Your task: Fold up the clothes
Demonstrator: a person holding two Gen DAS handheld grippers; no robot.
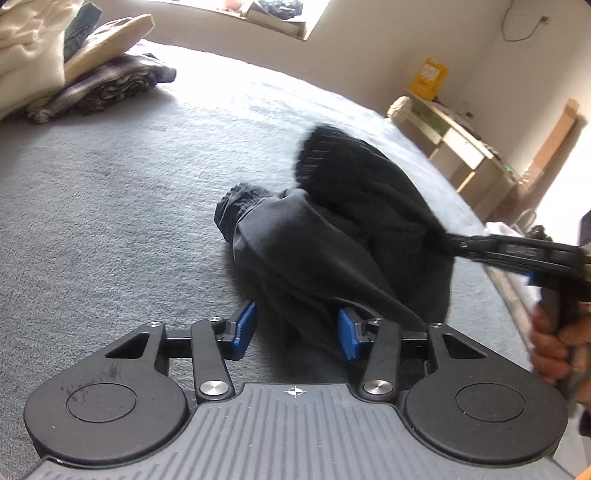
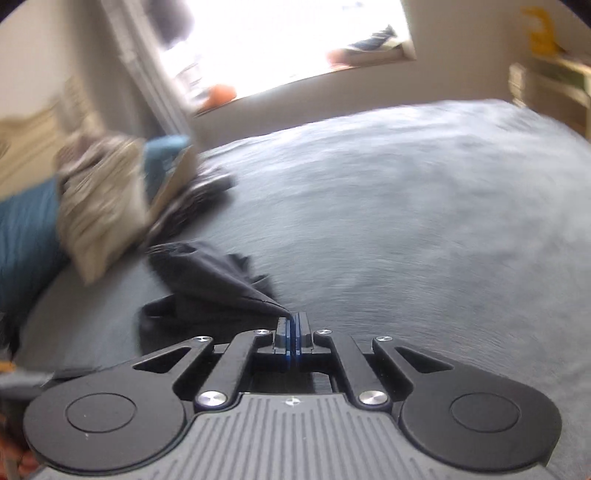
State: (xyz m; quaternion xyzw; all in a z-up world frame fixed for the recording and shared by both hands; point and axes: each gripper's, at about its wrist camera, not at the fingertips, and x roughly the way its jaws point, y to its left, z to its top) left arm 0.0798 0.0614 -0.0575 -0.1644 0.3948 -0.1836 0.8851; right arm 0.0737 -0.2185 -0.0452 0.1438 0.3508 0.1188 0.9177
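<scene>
A black garment (image 1: 325,240) lies bunched on the grey blanket (image 1: 129,203), one ribbed end lifted toward the far side. My left gripper (image 1: 297,330) is open just above the blanket, and a fold of the garment reaches between its blue pads (image 1: 245,328). The right gripper (image 1: 460,243) comes in from the right, shut on an edge of the garment and pulling it taut; a hand (image 1: 550,347) holds its handle. In the blurred right wrist view the right gripper (image 2: 293,326) pinches a corner of the dark garment (image 2: 210,284), which trails off to the left.
A pile of clothes and pillows (image 1: 92,81) sits at the blanket's far left, also the blurred pile (image 2: 99,199). A wooden shelf unit (image 1: 461,147) with a yellow box (image 1: 430,79) stands beyond the bed's right edge. A window sill (image 1: 273,18) runs behind.
</scene>
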